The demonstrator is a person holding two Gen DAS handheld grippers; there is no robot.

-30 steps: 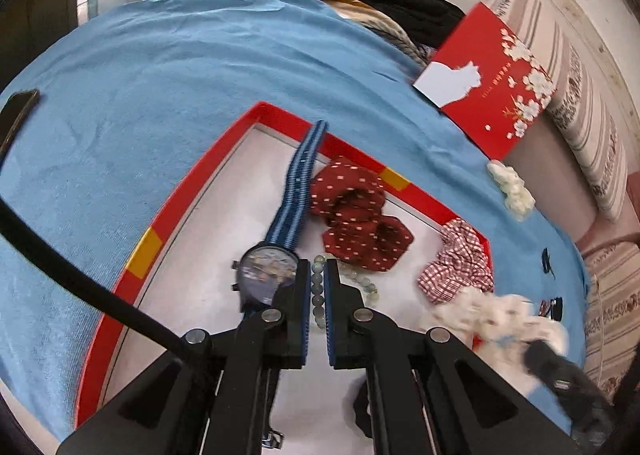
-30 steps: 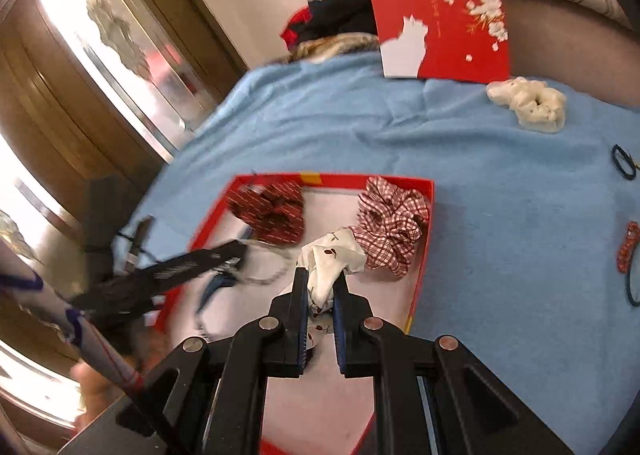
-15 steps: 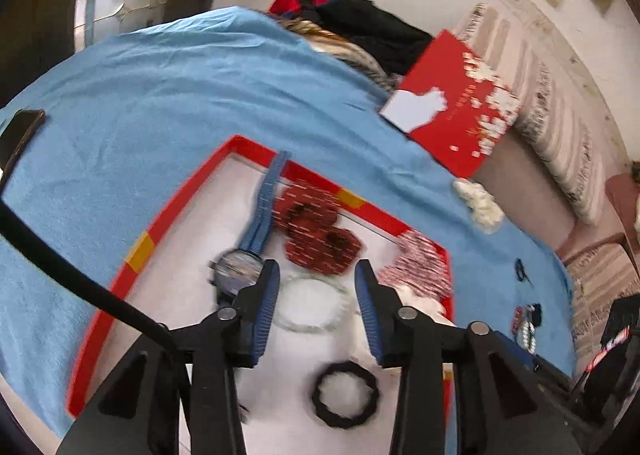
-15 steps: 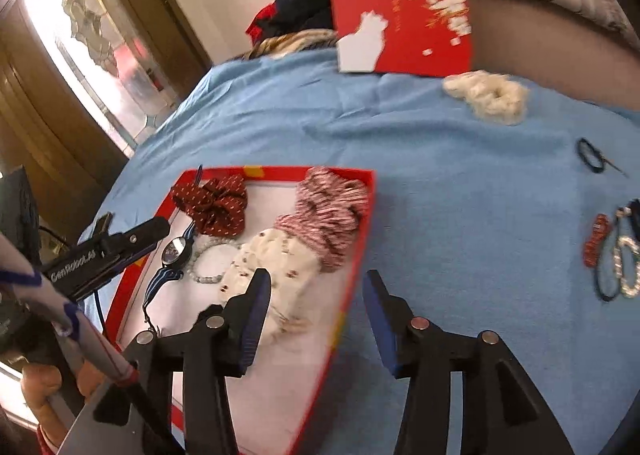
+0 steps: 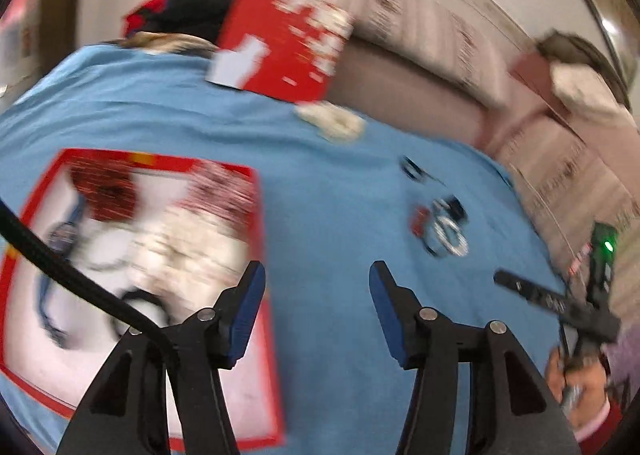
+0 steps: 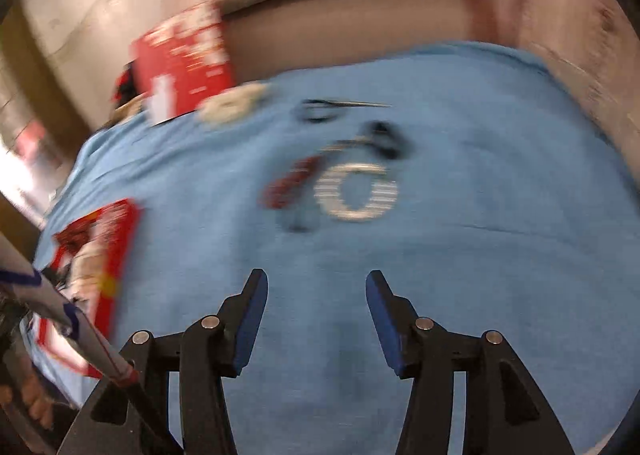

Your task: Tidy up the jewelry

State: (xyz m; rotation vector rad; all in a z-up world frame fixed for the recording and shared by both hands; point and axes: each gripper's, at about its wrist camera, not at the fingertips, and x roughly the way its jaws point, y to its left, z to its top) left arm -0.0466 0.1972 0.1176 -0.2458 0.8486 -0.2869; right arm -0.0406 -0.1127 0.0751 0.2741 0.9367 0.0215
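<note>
The job looks partly done. The red tray [image 5: 256, 223] on the blue cloth [image 5: 332, 255] already holds a share of the pieces — a dark red dotted scrunchie [image 5: 106, 195], a checked one [image 5: 224, 191], a white one [image 5: 180, 251], a watch [image 5: 64, 233] and what looks like a black ring [image 5: 140, 301], all blurred. Left to gather, well to the right of the tray, is a loose cluster: a pale beaded bracelet [image 6: 356, 191], a red piece [image 6: 290, 183] touching it and dark bands [image 6: 386, 139] just beyond, plus a white scrunchie [image 6: 232, 105] nearer the red box lid [image 6: 182, 59]. The left gripper [image 5: 316, 311] and right gripper [image 6: 314, 319] both stand spread wide and empty — the right one faces the cluster, likely the next pick.
</note>
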